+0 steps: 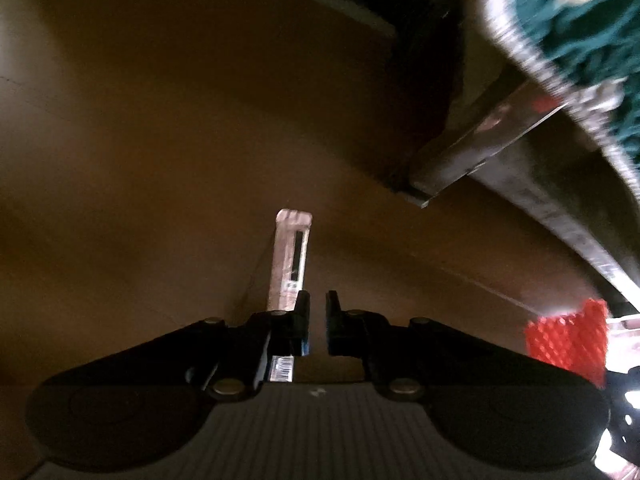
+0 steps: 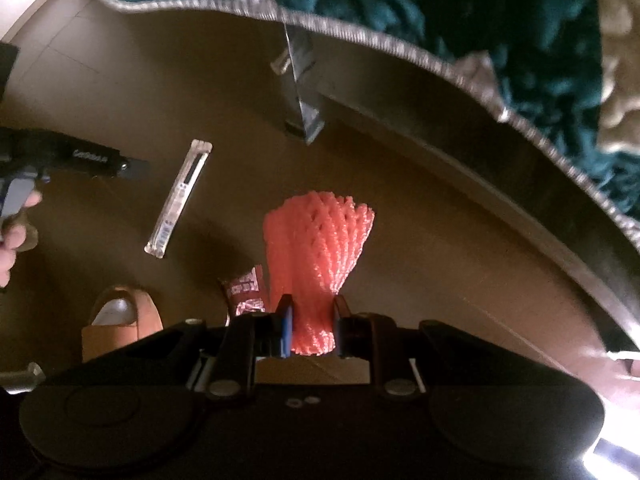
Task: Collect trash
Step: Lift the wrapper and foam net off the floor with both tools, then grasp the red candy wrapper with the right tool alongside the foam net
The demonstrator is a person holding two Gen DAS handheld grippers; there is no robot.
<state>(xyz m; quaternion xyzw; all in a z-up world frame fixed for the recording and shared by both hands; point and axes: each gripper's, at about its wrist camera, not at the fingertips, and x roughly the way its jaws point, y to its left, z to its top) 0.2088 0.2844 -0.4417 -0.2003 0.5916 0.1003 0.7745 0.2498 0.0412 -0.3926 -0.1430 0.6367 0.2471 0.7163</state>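
Note:
My right gripper (image 2: 312, 320) is shut on the lower end of a red foam fruit net (image 2: 316, 256), which fans out above the fingers and hangs clear of the brown floor. The same net (image 1: 568, 340) shows at the right edge of the left wrist view. My left gripper (image 1: 318, 312) points down at the floor, its jaws nearly together with nothing between them. A long clear plastic wrapper (image 1: 290, 256) lies flat on the floor just left of the left finger, not held; in the right wrist view this wrapper (image 2: 180, 196) lies by itself. A red printed wrapper (image 2: 246, 288) lies beside the net.
A teal shaggy blanket (image 2: 480, 8) with a silver hem hangs over a dark furniture frame (image 1: 560, 208) on a metal leg (image 2: 300, 96). A brown paper bag (image 2: 116, 320) stands at lower left. A person's hand (image 2: 12, 236) holds the left tool at the left edge.

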